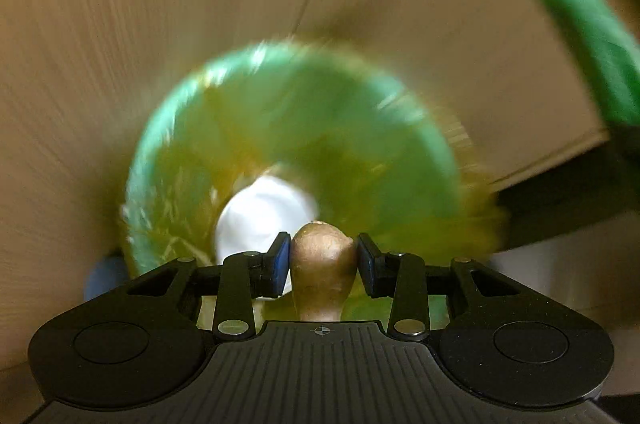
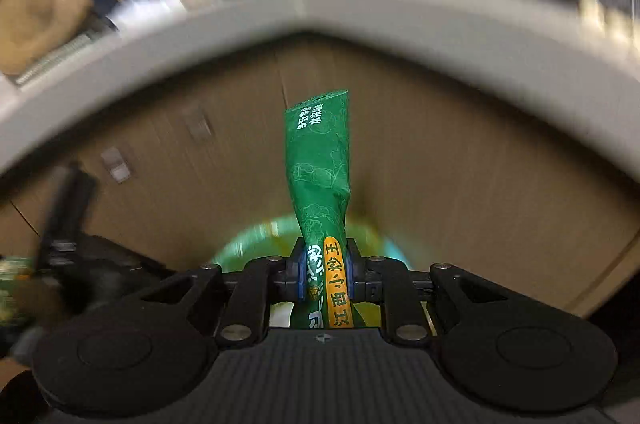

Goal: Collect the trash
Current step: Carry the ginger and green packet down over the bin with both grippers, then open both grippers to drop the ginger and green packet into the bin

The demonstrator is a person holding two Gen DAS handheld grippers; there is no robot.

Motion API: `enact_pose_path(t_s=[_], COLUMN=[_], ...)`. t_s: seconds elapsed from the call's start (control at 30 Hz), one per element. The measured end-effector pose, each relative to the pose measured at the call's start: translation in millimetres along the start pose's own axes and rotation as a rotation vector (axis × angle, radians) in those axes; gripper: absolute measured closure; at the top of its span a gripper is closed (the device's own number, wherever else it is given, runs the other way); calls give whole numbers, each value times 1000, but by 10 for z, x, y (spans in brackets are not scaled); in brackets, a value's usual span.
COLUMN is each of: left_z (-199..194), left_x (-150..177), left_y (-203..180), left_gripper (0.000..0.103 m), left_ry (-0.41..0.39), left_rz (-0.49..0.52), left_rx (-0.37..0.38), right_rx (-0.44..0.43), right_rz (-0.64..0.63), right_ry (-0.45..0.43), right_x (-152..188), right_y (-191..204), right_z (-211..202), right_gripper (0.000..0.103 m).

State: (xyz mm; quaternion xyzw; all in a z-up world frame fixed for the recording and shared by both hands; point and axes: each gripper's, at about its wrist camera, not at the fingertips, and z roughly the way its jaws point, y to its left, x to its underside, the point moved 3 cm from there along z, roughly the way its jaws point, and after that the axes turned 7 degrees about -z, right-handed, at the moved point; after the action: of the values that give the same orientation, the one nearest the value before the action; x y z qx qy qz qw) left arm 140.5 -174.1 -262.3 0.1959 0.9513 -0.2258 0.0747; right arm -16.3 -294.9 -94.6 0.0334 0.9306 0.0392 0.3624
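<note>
Jaws of the left gripper [image 1: 322, 262] are clamped on a brownish, rounded scrap [image 1: 323, 264], perhaps a fruit peel or stub, though blur keeps me from naming it. It hangs directly above the mouth of a bin lined with a green bag [image 1: 296, 127], which I judge is why it is carried nose-down: letting go there should drop it straight in. Inside the bag, a crumpled white wad [image 1: 264, 212] already lies at the bottom. On the right gripper [image 2: 323, 274], the jaws are pinched tight on a twisted green snack wrapper [image 2: 320, 175] with an orange label strip, held near its lower end so the rest sticks out forward over the same green bag [image 2: 248, 244]. Brown floor [image 1: 120, 23] surrounds the bin, and a grey desk edge [image 2: 360, 3] with blurred clutter arcs above.
</note>
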Motion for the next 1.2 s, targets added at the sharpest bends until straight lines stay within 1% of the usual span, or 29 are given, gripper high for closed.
enact_pose_path(t_s=[0.1,0.17,0.2,0.27,0.3,0.43,0.57,0.63,0.7,0.73,0.83,0.87,0.9,0.93,1.03,1.1,1.2], left_z=[430,557,552,485,423,159,-59,-127,-154,-184,-193,-181,-182,-185,-184,-201,-269], left_x=[-58,-90,-84,-85,-93,-114,-106,-90,-61,-37,5,15,28,40,63,78,102], left_y=[258,372,391,412,408,340,349,371,368,384,427,438,456,470,482,465,416], left_gripper=[63,64,64,64,64,64,64,64,64,64,65,65,65,65,65,65,65], left_ry=[30,29,26,20,8,-69,-120,-137,-143,-142,-134,-136,-138,-139,-142,-148,-167], left_rz=[-93,-145,-163,-186,-188,-157,-183,-181,-164,-162,-188,-194,-198,-200,-201,-192,-170], left_rx=[1,-40,-33,7,13,-10,33,19,-9,-11,8,8,5,5,4,-6,-14], right_rx=[-30,-62,-81,-104,-110,-166,-215,-216,-185,-168,-148,-149,-152,-152,-135,-123,-98], right_rz=[75,119,132,147,153,212,270,280,271,268,246,241,238,237,223,222,203], right_ry=[76,137,175,249,282,424,545,587,621,635,675,690,699,702,694,678,644], right_x=[143,226,264,337,412,588,647,664,688,691,715,720,729,732,699,670,618], right_y=[-110,-156,-165,-175,-172,-179,-106,-51,-21,-4,93,122,150,172,200,182,176], right_z=[291,467,566,746,802,1090,1328,1435,1552,1609,1731,1765,1777,1784,1810,1784,1697], right_gripper=[86,86,86,86,86,86,86,86,85,84,83,81,75,68,60,56,55])
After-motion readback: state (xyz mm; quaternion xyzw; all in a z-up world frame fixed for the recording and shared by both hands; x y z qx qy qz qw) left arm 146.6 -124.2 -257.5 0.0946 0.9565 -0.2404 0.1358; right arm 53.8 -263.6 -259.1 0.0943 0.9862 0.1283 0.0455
